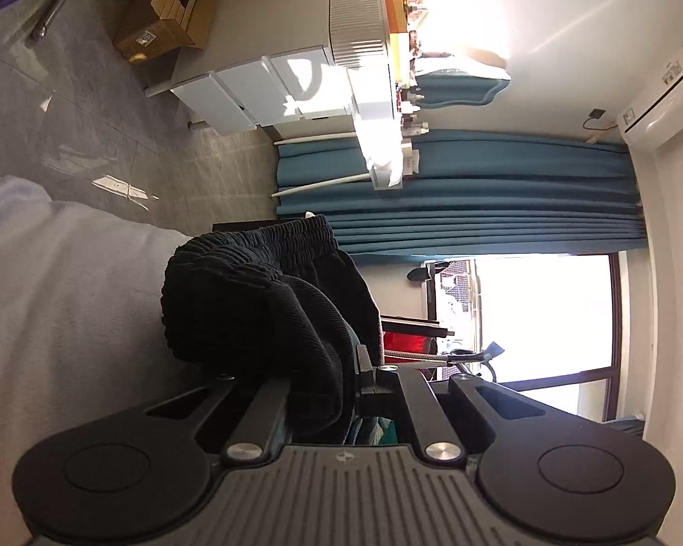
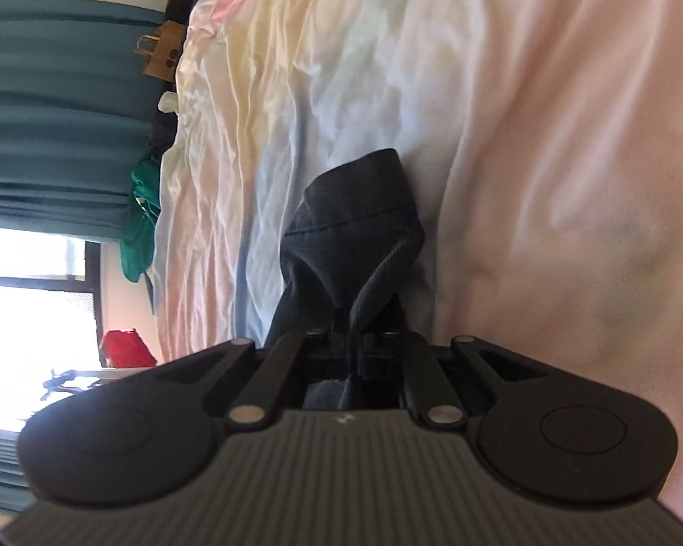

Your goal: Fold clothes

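Black ribbed shorts (image 1: 259, 305) with a gathered elastic waistband hang bunched in front of my left gripper (image 1: 337, 377), which is shut on the fabric near the waistband. In the right wrist view, a hemmed corner of the same dark shorts (image 2: 355, 227) stands out of my right gripper (image 2: 359, 318), which is shut on it. That corner lies against the pastel bedsheet (image 2: 387, 68). Both views are rolled sideways. The fingertips of both grippers are hidden by cloth.
The pale sheet (image 1: 45, 295) fills the left of the left wrist view. Beyond are a white drawer unit (image 1: 268, 86), cardboard boxes (image 1: 168, 13), teal curtains (image 1: 478, 191) and a bright window (image 1: 537, 314). A green garment (image 2: 139, 227) and paper bag (image 2: 161, 50) sit at the bed's far edge.
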The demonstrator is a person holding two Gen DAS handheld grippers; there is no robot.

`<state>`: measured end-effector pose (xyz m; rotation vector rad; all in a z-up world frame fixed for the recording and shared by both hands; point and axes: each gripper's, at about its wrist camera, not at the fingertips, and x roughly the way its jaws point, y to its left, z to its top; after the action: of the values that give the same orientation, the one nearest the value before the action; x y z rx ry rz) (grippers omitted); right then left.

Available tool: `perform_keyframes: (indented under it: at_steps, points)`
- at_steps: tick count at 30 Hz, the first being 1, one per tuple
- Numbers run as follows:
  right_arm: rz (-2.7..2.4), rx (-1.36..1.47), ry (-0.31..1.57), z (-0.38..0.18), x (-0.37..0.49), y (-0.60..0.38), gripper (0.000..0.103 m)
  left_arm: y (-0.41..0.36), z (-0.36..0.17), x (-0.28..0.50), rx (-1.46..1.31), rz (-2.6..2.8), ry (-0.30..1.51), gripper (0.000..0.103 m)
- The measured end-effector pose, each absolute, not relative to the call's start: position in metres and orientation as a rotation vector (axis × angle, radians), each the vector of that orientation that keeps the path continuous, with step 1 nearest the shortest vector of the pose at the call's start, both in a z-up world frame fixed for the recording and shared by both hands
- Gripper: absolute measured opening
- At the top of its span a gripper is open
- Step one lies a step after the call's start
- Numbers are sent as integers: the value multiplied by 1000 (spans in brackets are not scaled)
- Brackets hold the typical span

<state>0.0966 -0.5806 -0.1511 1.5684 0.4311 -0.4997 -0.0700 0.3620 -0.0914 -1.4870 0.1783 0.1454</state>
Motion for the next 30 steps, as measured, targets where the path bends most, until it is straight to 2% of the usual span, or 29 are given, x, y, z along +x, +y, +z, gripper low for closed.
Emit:
perform_keyframes:
  at_steps: [7,11,15,19,22,25,30]
  points:
    - [-386,1674,319,-153,85,-589,11,350,-96,-46,-1515,163,195,7]
    - [-437,1595,317,-150,95,-593,12,350,-99,-42,-1493,175,212,8]
    - [-518,1394,259,-129,107,-593,7,348,-98,-40,-1465,181,230,9]
    - [-489,1245,211,-101,123,-577,6,350,-103,-33,-1475,178,230,9]
    - [-340,1066,165,-64,137,-553,6,348,-102,-28,-1454,188,233,9]
    - [-102,757,139,-19,151,-508,6,347,-99,-24,-1427,193,240,9]
    - [221,536,230,6,161,-444,6,345,-97,-23,-1424,201,245,10]
